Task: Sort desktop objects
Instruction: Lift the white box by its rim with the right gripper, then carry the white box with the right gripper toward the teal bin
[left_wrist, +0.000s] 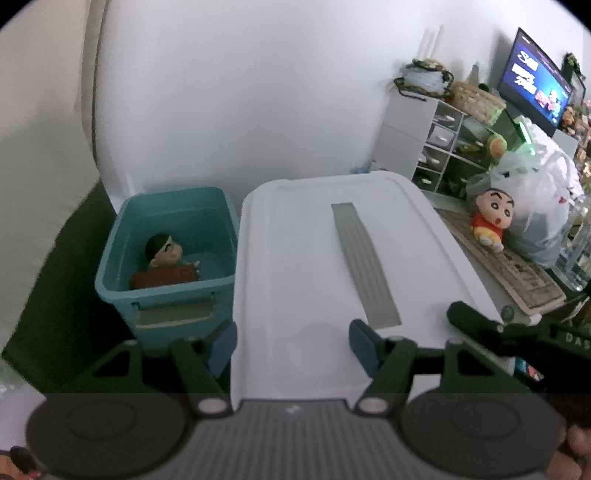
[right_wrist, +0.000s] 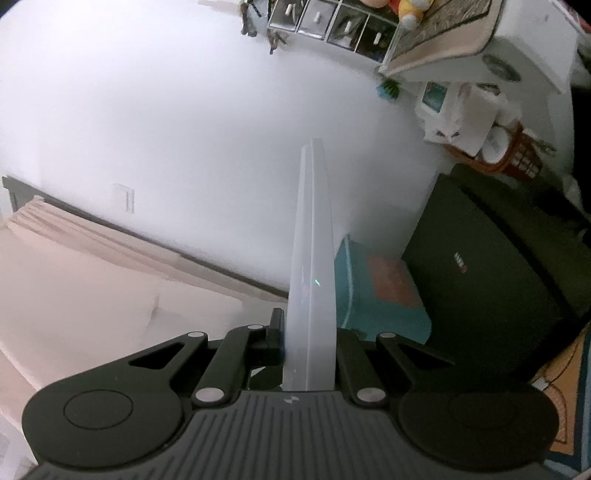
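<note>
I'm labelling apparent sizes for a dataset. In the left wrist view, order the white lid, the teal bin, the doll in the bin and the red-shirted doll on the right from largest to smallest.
1. white lid, nearest the camera, which inflates it
2. teal bin
3. doll in the bin and red-shirted doll: look alike, so unranked

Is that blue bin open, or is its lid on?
Open. The blue bin has no lid on; a doll shows inside. The white lid is beside it, gripped by the right gripper.

The white lid (left_wrist: 332, 266) blocks the space right of the open-topped teal bin (left_wrist: 166, 258).
</note>
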